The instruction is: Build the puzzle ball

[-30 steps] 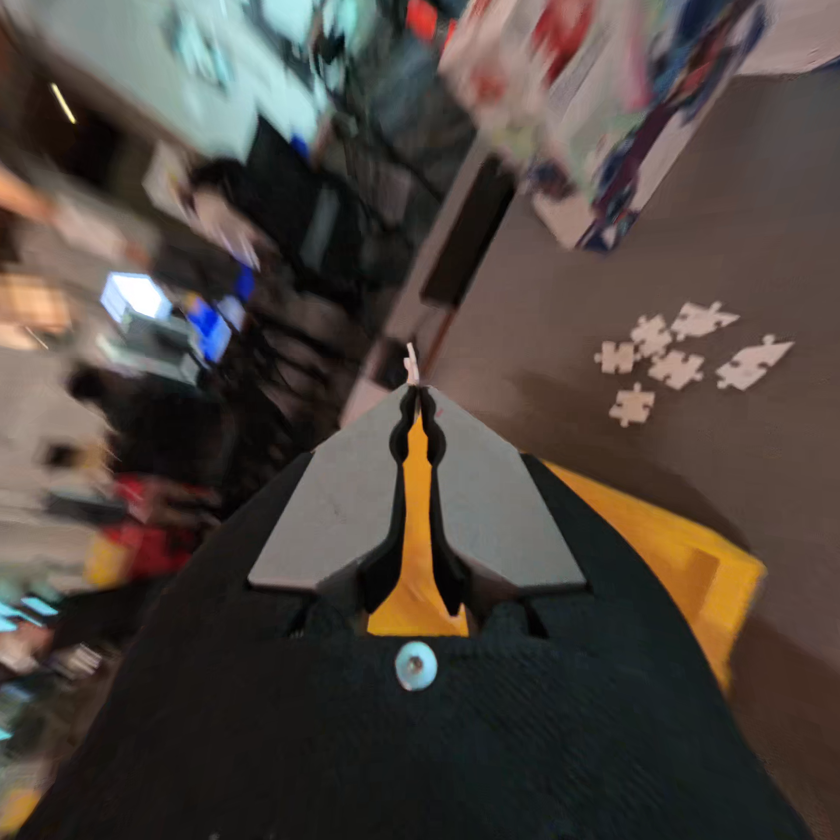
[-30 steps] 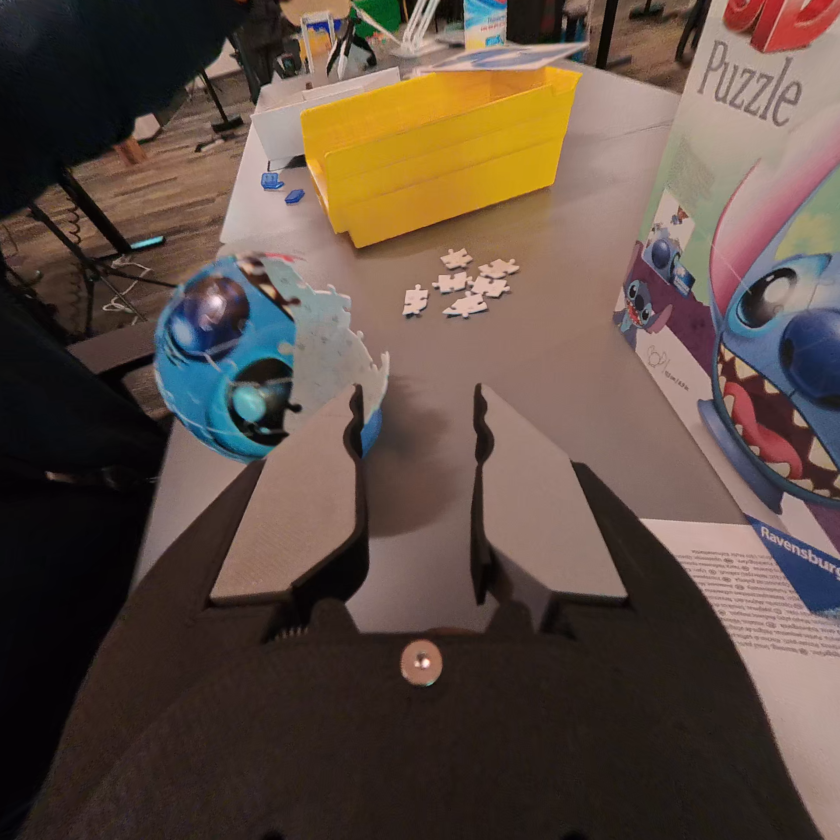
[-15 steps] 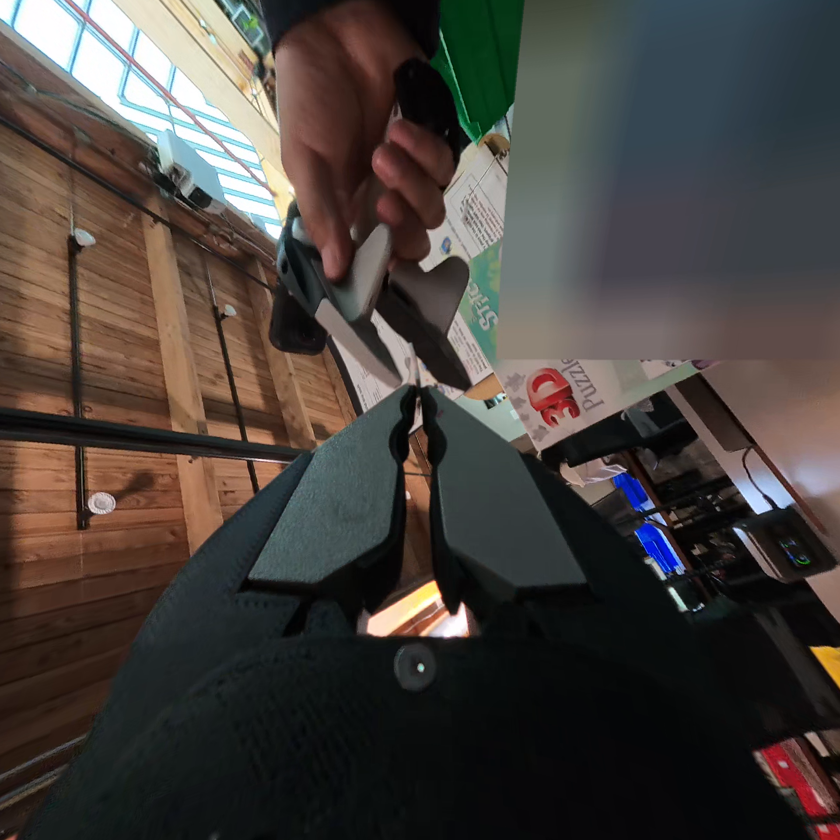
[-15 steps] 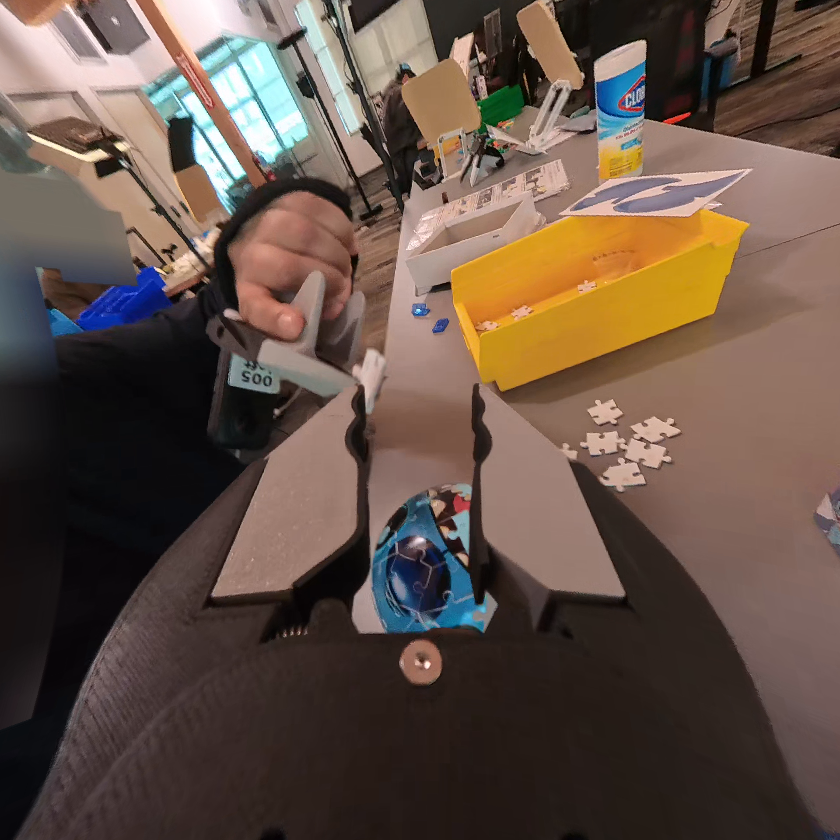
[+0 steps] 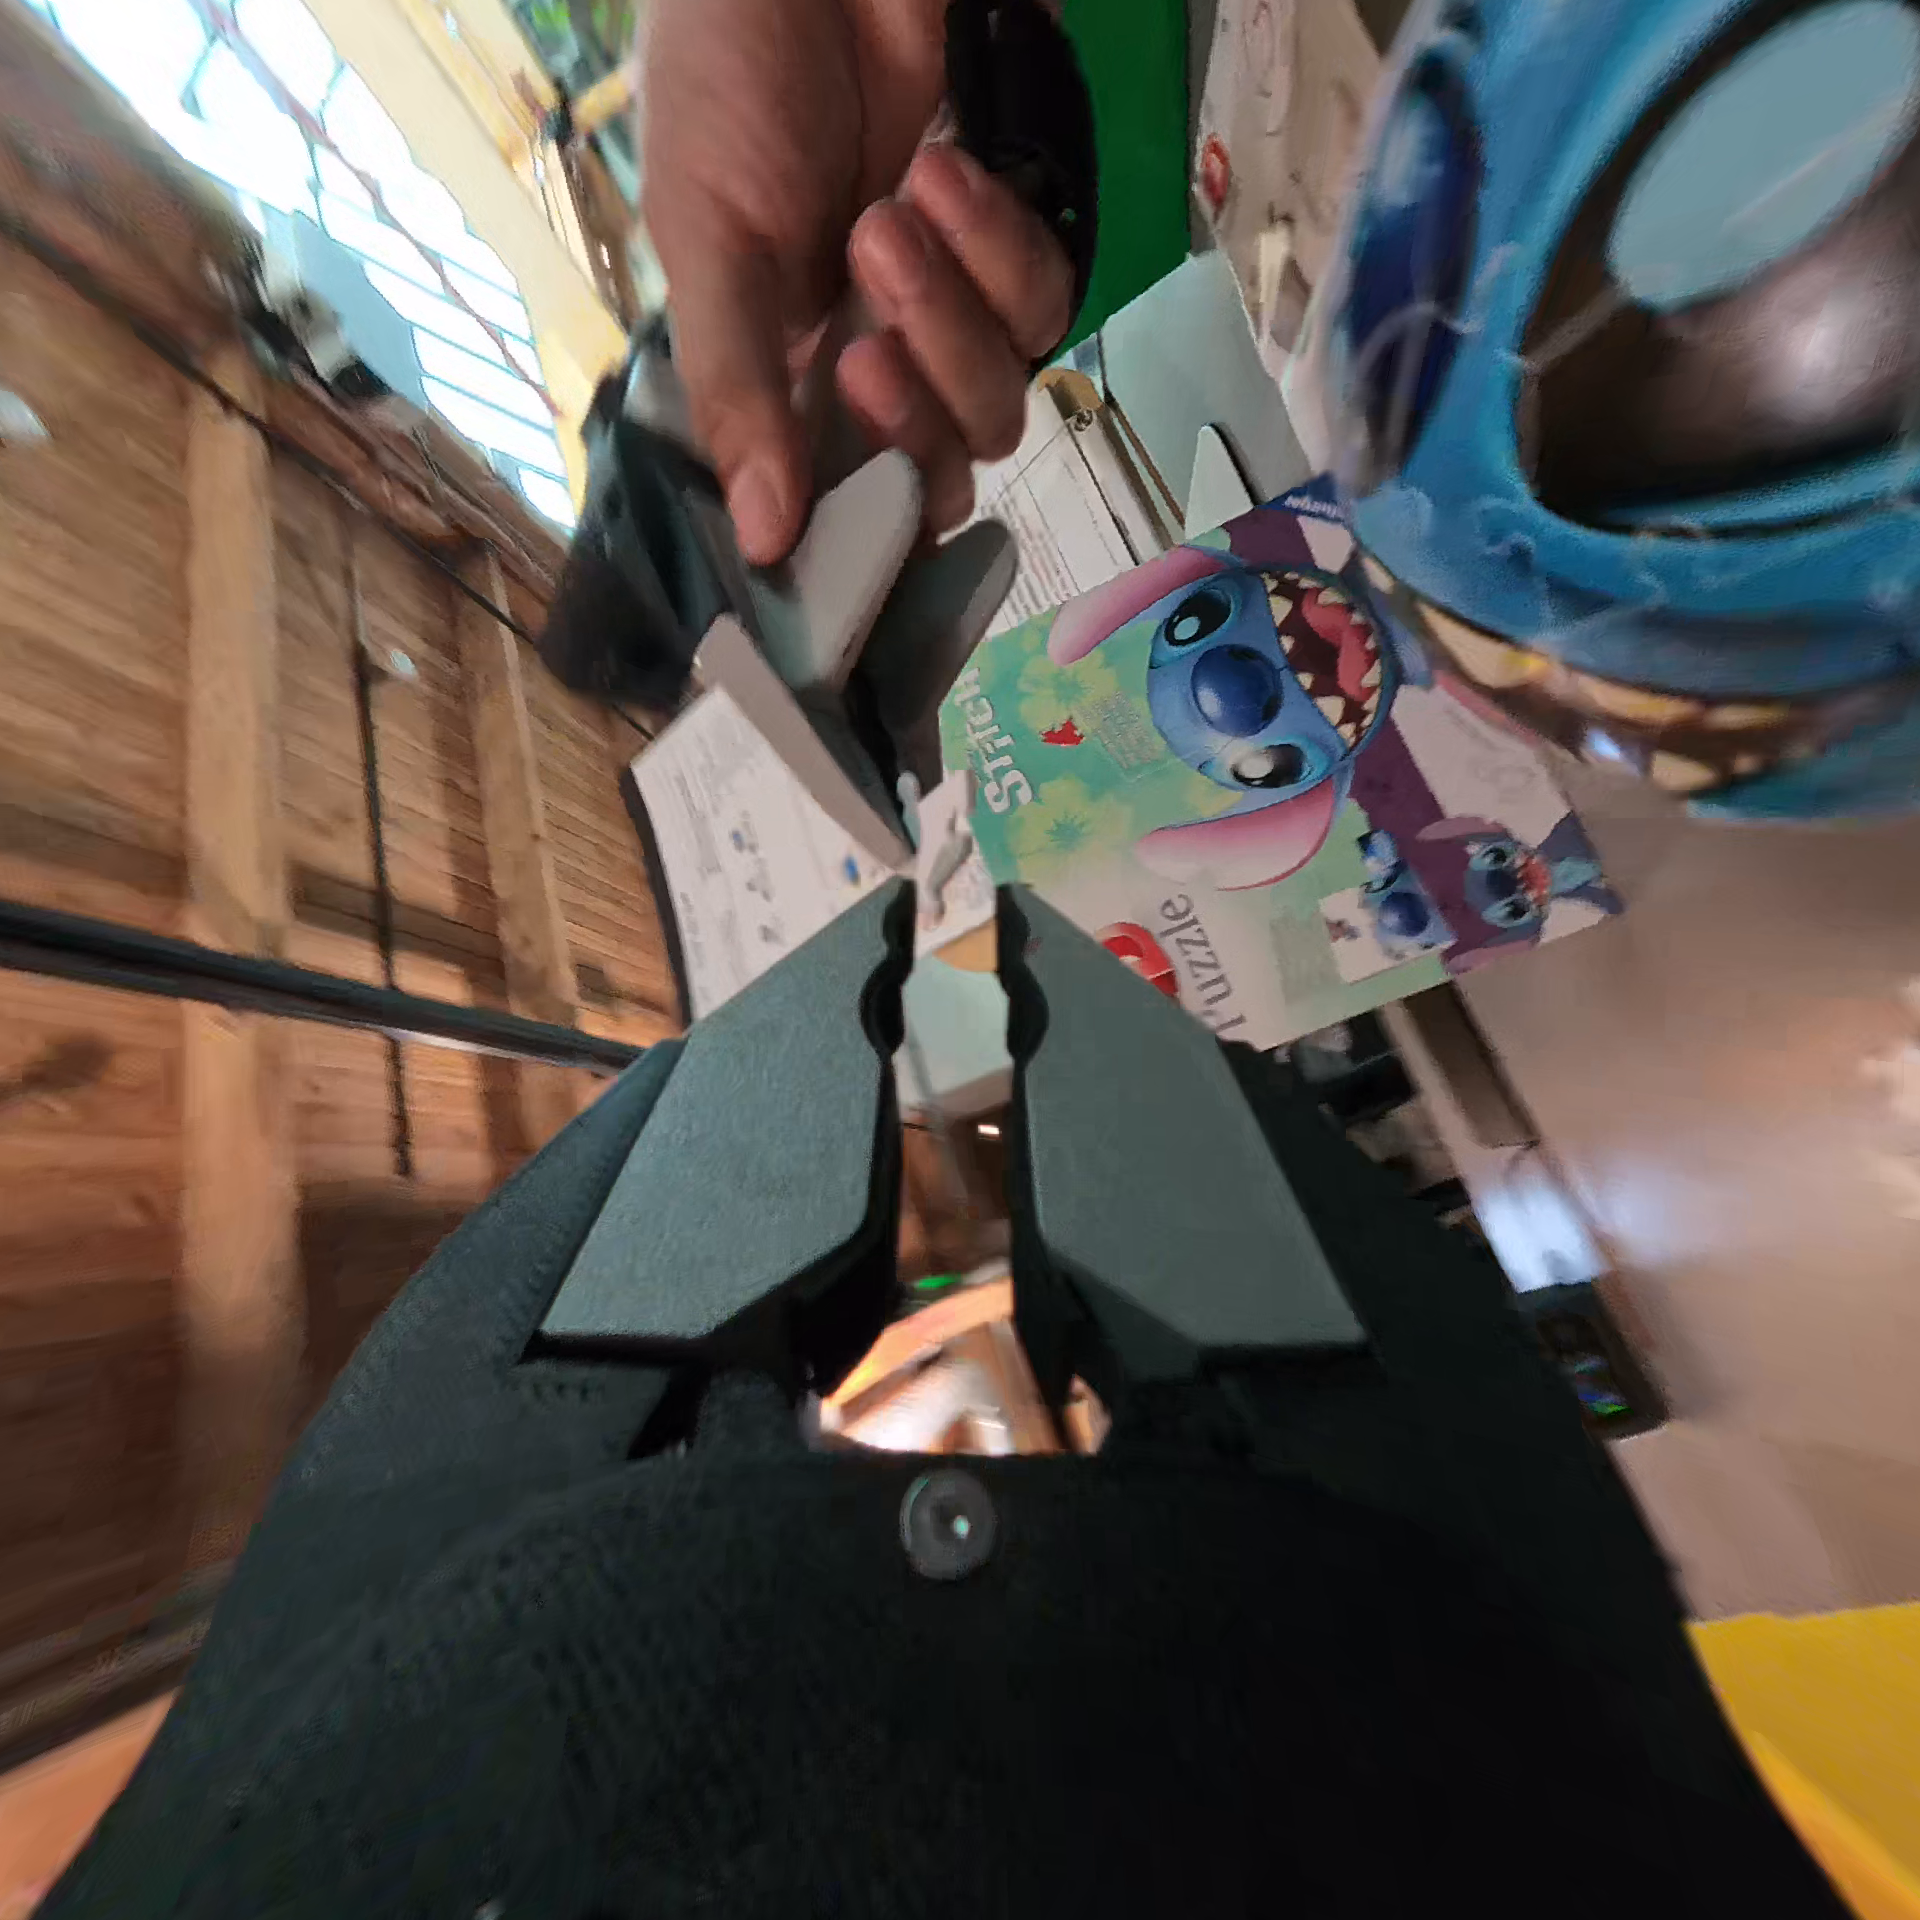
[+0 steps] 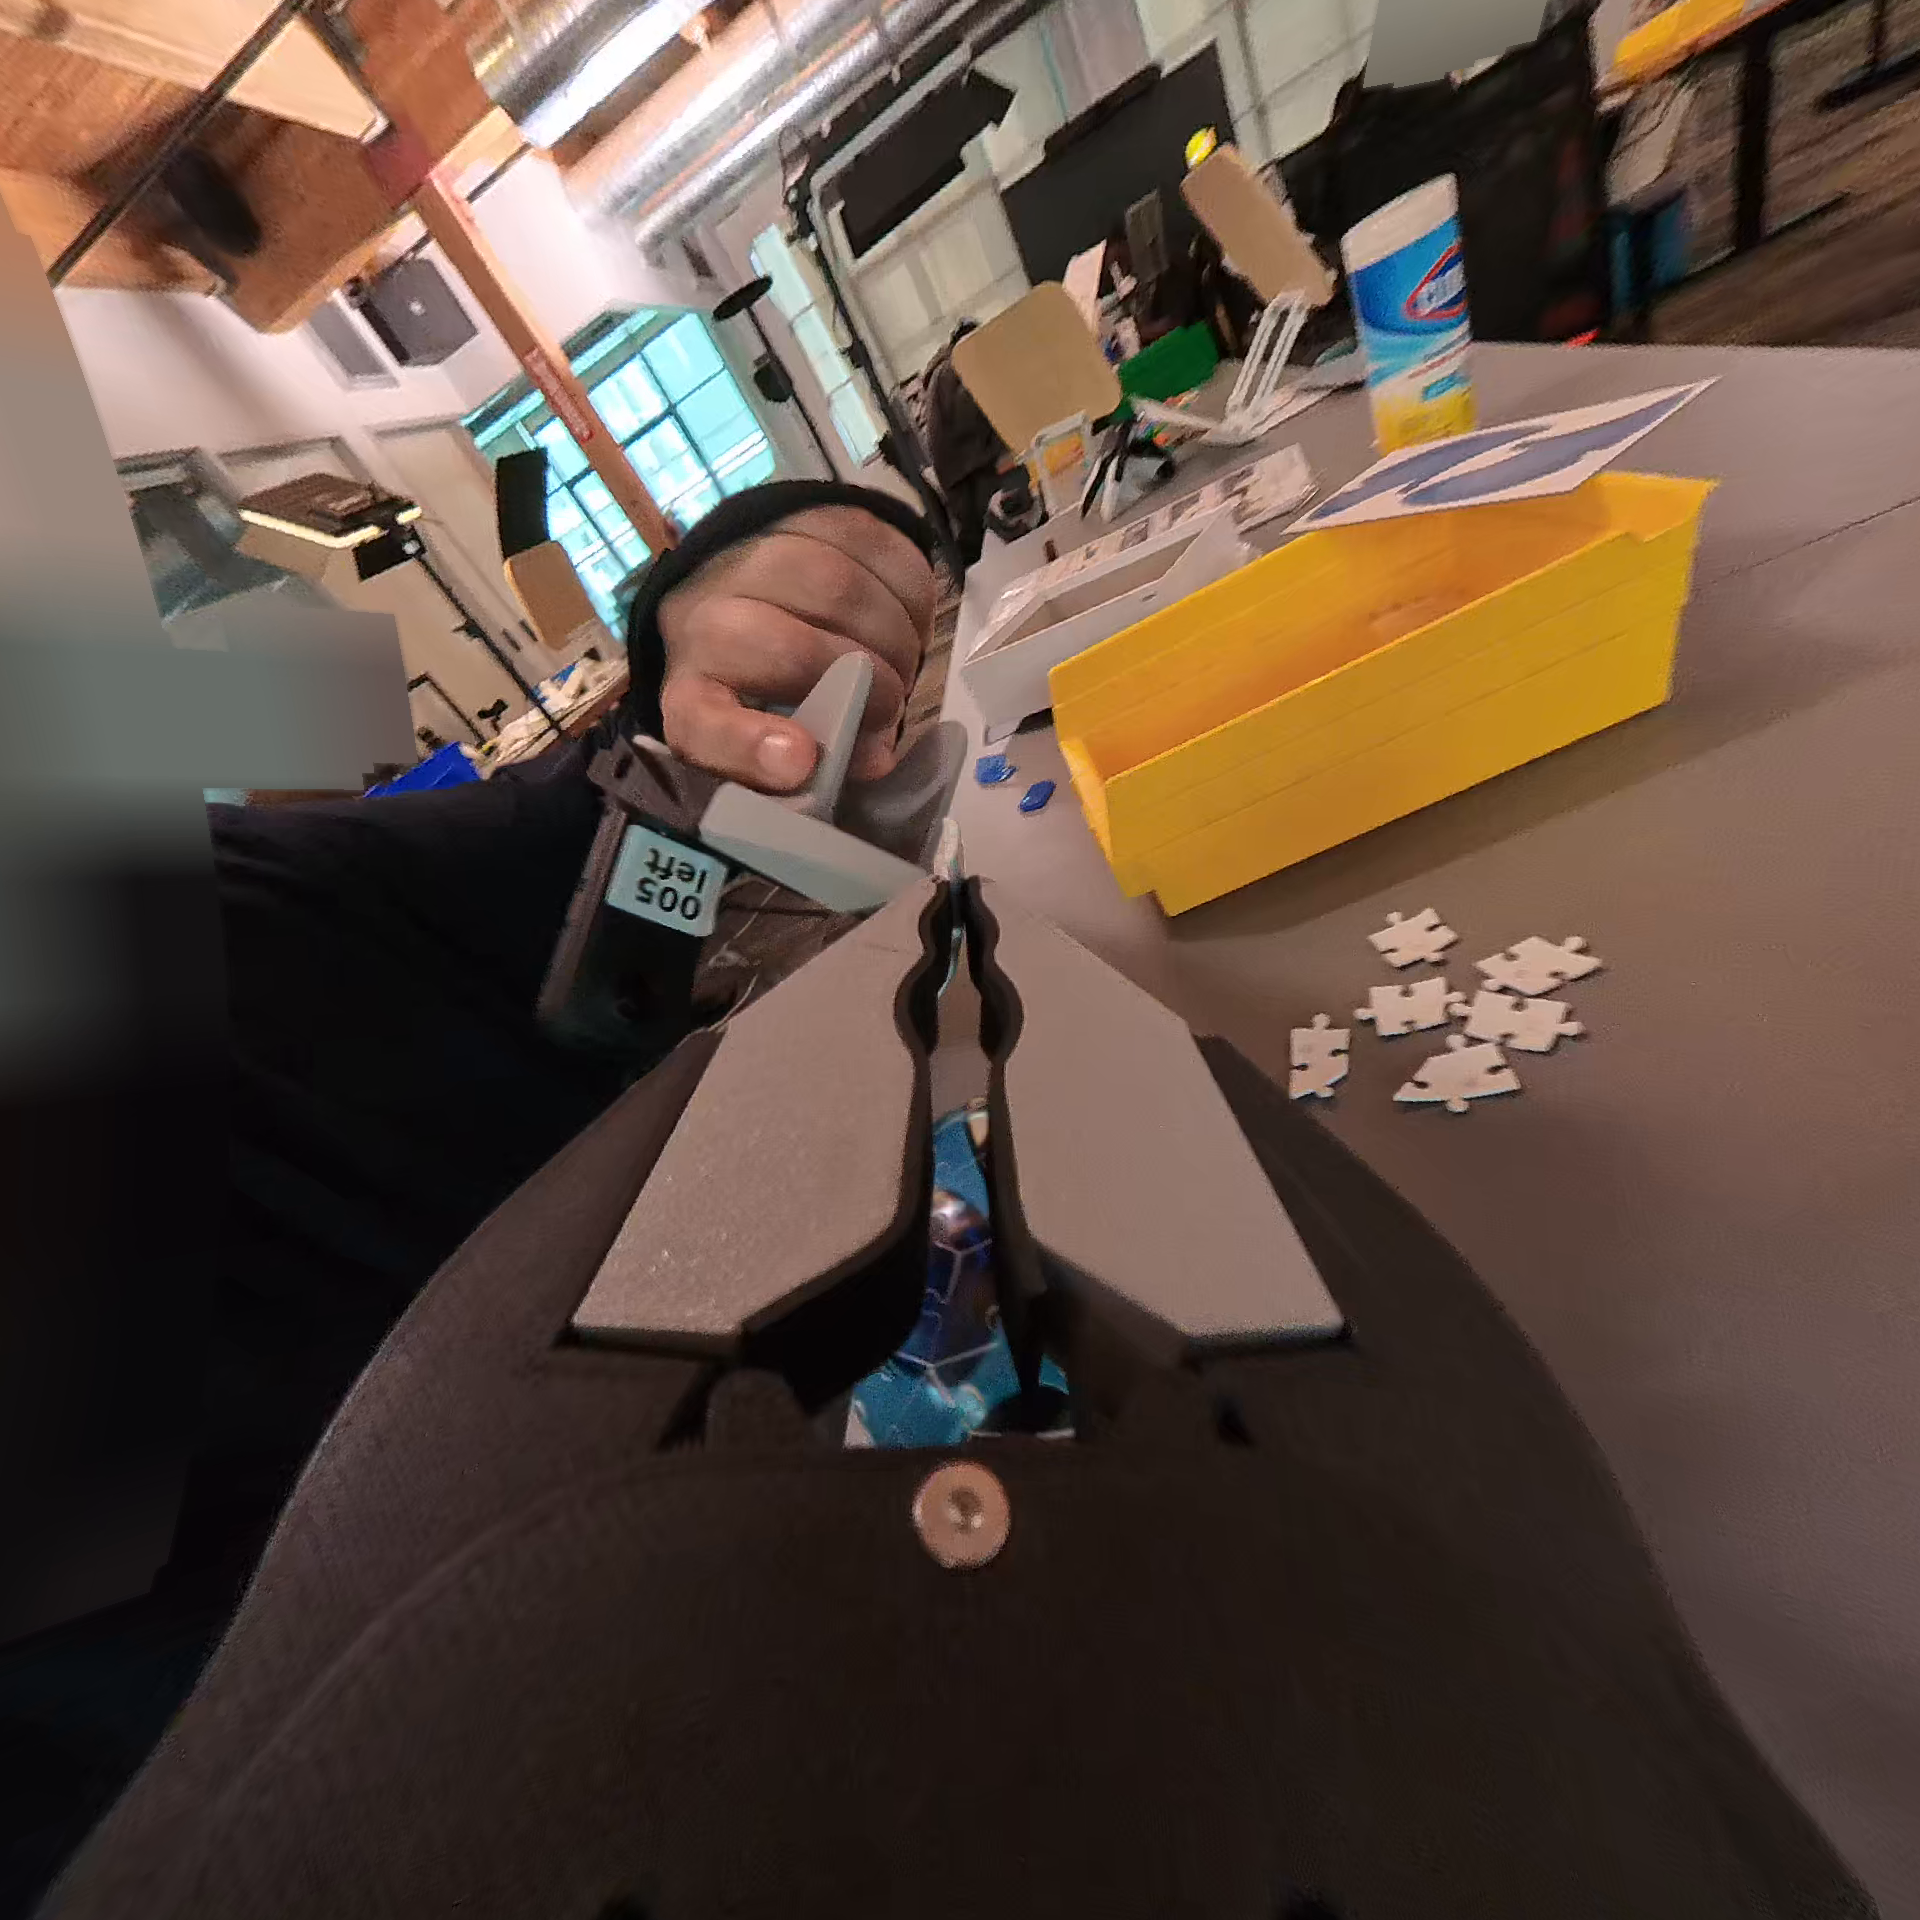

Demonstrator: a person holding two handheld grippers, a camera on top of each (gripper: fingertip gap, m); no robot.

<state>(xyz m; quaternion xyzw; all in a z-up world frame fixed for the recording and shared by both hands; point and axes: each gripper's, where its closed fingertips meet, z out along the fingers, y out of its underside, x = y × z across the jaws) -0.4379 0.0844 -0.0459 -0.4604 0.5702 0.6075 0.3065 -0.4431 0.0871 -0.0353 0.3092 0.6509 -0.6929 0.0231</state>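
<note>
My right gripper (image 6: 956, 891) is shut on a white puzzle piece (image 6: 951, 847), held by its edge at the fingertips. My left gripper (image 5: 954, 902) is open, its jaws a little apart on either side of the piece's (image 5: 940, 836) lower end. Each gripper faces the other, tip to tip, each held by a hand. The blue puzzle ball (image 5: 1621, 582), partly built, looms at the upper right of the left wrist view. It also shows below and between the right fingers (image 6: 951, 1278). What supports it is hidden.
Several loose white pieces (image 6: 1455, 1008) lie on the grey table (image 6: 1662, 1195). Behind them stand a yellow bin (image 6: 1382, 707), a white tray (image 6: 1091, 623) and a wipes canister (image 6: 1408, 312). The puzzle box (image 5: 1247, 748) and an instruction sheet (image 5: 727, 831) lie beyond the grippers.
The left gripper carried the piece up to the right gripper. The right gripper has shut on it and the left jaws have opened. The ball now sits under the right gripper.
</note>
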